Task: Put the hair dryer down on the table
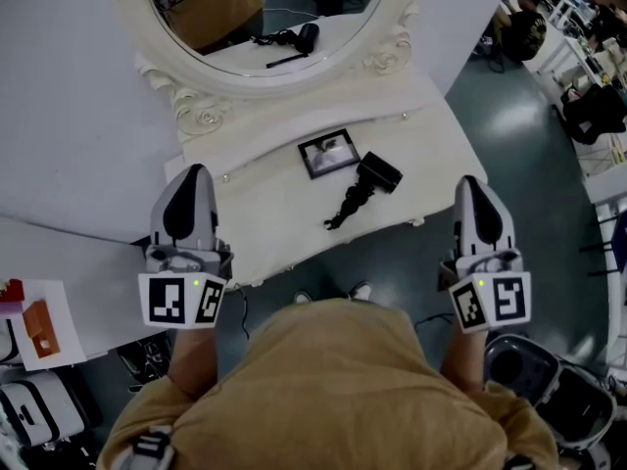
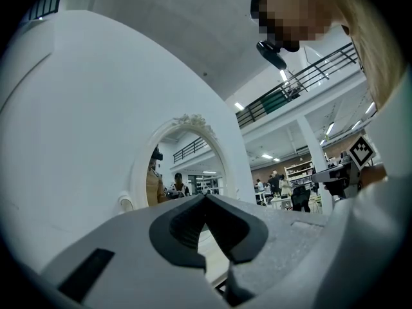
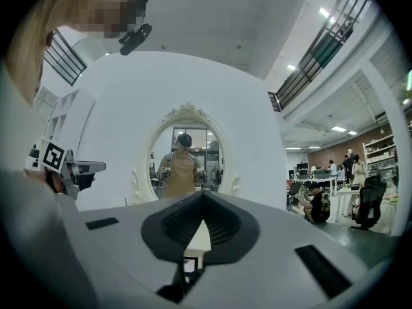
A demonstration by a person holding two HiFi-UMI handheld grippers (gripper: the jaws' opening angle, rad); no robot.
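Left gripper (image 1: 192,170): jaws closed tip to tip, nothing between them; held at the table's left front corner.
Right gripper (image 1: 471,180): jaws likewise together and empty; just off the table's right front edge.
Hair dryer (image 1: 378,172): black, lying on the white dressing table (image 1: 265,213), clear of both grippers.
Cord (image 1: 351,205): bunched, trailing from the dryer toward the front edge.
Picture frame (image 1: 328,153): flat, just left of the dryer.
Oval mirror (image 1: 245,78): behind.

light: dim, ceiling lights (image 3: 339,129) | focus: sharp | edges: fisheye, dark corners

matt black hair dryer (image 1: 377,172), smooth white table (image 1: 265,213)
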